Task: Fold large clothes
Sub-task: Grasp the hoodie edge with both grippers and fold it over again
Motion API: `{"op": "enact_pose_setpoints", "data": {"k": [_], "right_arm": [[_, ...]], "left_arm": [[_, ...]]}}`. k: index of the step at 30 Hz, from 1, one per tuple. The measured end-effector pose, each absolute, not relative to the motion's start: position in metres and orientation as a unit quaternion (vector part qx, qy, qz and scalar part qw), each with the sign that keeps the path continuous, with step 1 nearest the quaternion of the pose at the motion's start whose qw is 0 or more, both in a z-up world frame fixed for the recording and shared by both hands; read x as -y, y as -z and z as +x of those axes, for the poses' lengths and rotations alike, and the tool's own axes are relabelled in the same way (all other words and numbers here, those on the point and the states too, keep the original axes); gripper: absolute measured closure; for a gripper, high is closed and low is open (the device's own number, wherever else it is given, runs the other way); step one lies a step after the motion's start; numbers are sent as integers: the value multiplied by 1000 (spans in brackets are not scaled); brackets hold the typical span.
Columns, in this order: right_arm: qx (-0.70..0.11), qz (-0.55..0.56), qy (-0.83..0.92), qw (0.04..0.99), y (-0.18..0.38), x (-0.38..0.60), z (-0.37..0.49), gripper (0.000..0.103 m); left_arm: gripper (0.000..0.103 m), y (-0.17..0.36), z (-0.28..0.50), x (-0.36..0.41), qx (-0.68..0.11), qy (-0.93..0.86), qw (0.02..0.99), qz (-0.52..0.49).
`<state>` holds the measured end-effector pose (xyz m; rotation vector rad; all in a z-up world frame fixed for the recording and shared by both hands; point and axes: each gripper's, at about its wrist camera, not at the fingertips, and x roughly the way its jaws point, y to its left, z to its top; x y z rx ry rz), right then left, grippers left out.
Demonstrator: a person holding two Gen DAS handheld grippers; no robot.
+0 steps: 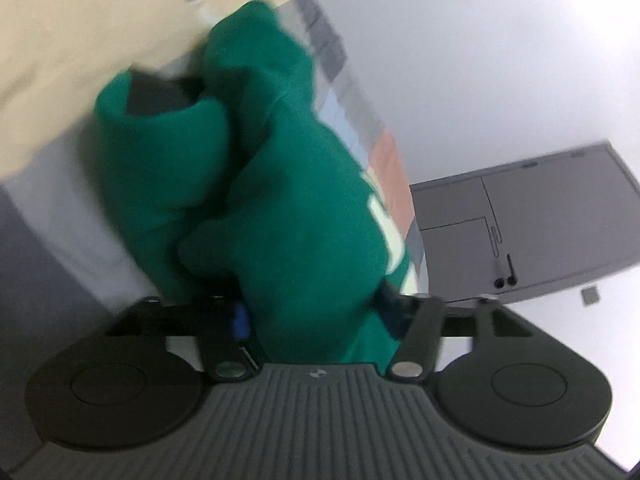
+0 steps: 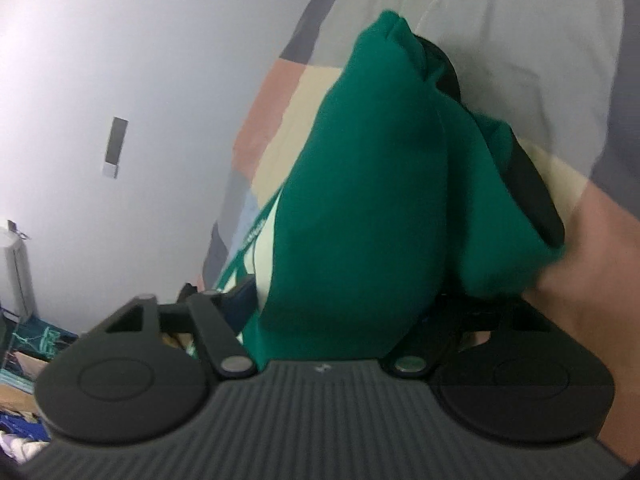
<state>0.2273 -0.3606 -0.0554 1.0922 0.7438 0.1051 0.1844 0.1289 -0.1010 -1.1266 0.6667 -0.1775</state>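
Observation:
A thick green sweatshirt with white lettering and a black cuff is bunched up in front of the left gripper. Its fabric fills the gap between the jaws, which are shut on it and mostly hidden by it. In the right wrist view the same green sweatshirt bulges out of the right gripper, also shut on a fat fold. A black cuff hangs at its right side. Both views are strongly tilted.
A patchwork bed cover lies under the garment. Beige cloth fills the upper left, and a grey door stands at the right. A person's forearm is close on the right. Clutter sits low left.

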Motion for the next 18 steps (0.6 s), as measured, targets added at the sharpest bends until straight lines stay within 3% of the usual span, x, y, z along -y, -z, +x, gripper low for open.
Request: {"op": "enact_pose_setpoints", "data": {"k": [3, 5, 9, 18], "right_arm": [[-339, 449, -62, 824, 36, 351, 227, 68], [-319, 401, -72, 856, 19, 340, 221, 71], [-316, 357, -88, 874, 7, 324, 208, 72], [-373, 328, -78, 864, 39, 312, 214, 70]], "left_arm": [[66, 75, 176, -126, -273, 90, 826, -485], [69, 63, 173, -127, -257, 93, 841, -468], [69, 68, 169, -127, -268, 73, 850, -446], [69, 96, 172, -130, -316, 41, 856, -407]]}}
